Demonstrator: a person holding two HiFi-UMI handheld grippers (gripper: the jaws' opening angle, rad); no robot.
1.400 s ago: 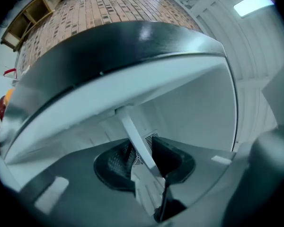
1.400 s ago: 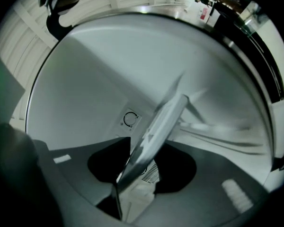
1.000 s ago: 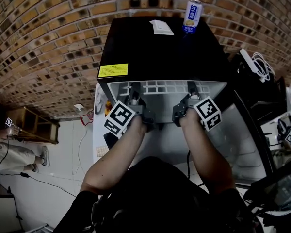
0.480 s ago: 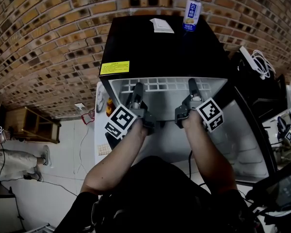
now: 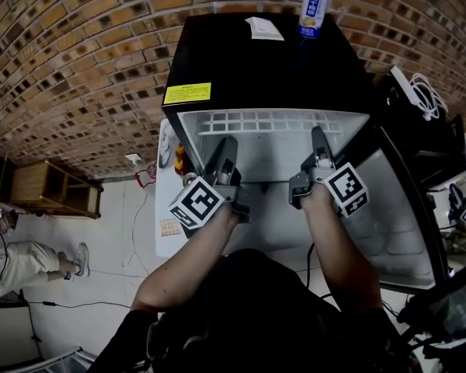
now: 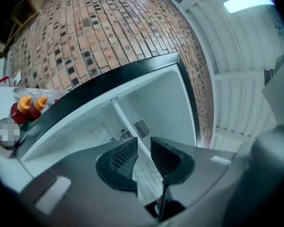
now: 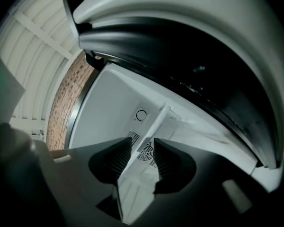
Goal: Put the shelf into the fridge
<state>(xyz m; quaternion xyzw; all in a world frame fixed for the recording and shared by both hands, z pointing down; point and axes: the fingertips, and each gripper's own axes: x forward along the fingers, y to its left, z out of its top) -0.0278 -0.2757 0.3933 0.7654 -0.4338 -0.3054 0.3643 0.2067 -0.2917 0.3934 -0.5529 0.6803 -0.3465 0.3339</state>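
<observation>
My head view shows the whole black fridge (image 5: 264, 68) ahead of both claws. A can (image 5: 313, 10) and a white card (image 5: 262, 28) sit on its top, far past the right claw (image 5: 318, 134). That view does not show how wide my jaws stand. The two gripper views do.

The left claw (image 5: 227, 142) has a thin gap. The white shelf (image 5: 264, 123) runs edge-on through that gap and on ahead into the fridge. The right claw stands wider, and the shelf is in its gap too. Both claws have just been closing a bit, but neither seems to pinch the shelf.

Only the gripper views show the vent slots (image 6: 142, 126) on the back wall, straight ahead of the jaws. The left gripper view also shows two bottles (image 6: 20, 111) with orange caps, off to that claw's left.

My arms (image 5: 194, 247) and the marker cubes (image 5: 196, 204) hide the near edge of the shelf. I can't make out how the shelf's sides sit in the fridge.

Since a second ago, both claws have slid back toward me, away from the fridge mouth. The shelf looks like it stayed put.
</observation>
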